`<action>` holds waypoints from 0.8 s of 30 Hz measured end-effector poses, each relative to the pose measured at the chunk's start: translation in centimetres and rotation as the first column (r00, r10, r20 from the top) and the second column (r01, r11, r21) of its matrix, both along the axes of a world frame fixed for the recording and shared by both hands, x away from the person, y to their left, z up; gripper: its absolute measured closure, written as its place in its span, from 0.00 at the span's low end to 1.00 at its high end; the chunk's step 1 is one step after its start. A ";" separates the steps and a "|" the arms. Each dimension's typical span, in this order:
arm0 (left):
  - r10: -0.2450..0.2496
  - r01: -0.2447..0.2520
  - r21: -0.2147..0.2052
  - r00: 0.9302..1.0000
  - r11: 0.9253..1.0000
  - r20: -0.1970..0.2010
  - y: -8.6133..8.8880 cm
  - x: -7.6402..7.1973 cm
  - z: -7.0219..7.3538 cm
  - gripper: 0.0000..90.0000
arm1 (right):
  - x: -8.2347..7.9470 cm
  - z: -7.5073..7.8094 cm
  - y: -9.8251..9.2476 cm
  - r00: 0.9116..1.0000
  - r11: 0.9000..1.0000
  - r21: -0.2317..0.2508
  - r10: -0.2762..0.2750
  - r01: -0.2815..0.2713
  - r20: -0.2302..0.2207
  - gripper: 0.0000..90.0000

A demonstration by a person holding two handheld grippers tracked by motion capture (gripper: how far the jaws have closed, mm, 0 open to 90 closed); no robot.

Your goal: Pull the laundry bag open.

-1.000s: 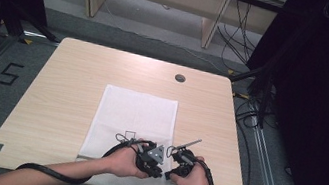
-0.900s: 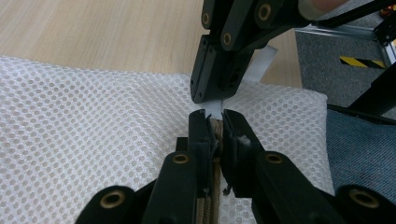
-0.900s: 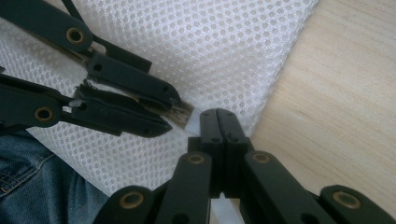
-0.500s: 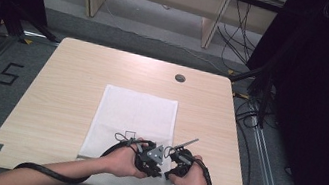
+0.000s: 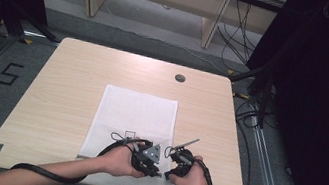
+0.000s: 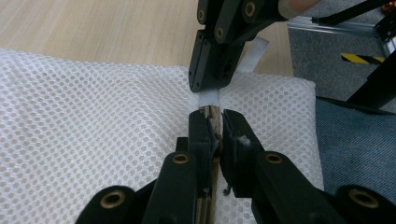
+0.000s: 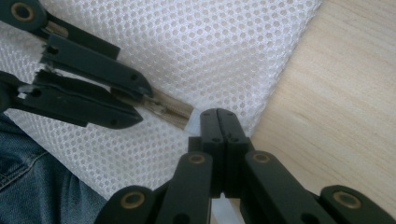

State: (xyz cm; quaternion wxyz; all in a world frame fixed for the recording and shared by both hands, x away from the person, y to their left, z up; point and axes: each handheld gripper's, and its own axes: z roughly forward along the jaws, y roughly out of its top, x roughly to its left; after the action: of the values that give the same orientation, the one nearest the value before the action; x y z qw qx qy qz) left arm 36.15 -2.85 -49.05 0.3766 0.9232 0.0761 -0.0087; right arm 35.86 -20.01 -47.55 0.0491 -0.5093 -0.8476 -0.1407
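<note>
In the high view a white mesh bag (image 5: 134,118) lies flat on the light wooden table (image 5: 67,86), its near edge reaching the table's front edge, and the person's two hands meet over that near end; the left gripper (image 5: 156,167) and the right gripper (image 5: 170,170) sit just beside each other there, tips almost touching. In the left gripper view the mesh bag (image 6: 93,121) spreads across the table (image 6: 93,23), and the left gripper (image 6: 214,123) has its jaws nearly together, clamped on the brownish zipper strip (image 6: 212,114) that runs up between them; straight ahead, the right gripper (image 6: 210,86) comes down from the top and pinches a small white tab (image 6: 208,98) at the end of that strip. In the right gripper view the right gripper (image 7: 219,114) has its jaws pressed fully together on the white tab (image 7: 195,114) at the bag's edge, beside the bare table (image 7: 336,93), while the left gripper (image 7: 140,103) reaches in from the left, clenched on the zipper strip (image 7: 170,108), and blue denim (image 7: 32,172) shows at the lower left
</note>
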 end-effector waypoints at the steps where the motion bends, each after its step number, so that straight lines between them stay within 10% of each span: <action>1: -0.005 0.005 0.002 1.000 1.000 0.008 0.0 0.0 0.0 0.91 | 0.0 0.0 0.0 1.000 1.000 0.001 0.003 -0.003 -0.004 1.00; 24: -0.008 0.008 0.001 1.000 1.000 0.015 1.1 -0.1 0.5 0.91 | 0.0 -0.1 -0.2 1.000 1.000 0.013 -0.008 0.008 0.000 1.00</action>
State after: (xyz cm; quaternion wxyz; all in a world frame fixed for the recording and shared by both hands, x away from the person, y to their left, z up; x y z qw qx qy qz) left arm 36.08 -1.75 -48.56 0.3767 0.9237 0.0695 -0.0031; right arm 35.85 -20.21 -47.63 0.0516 -0.5124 -0.8446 -0.1464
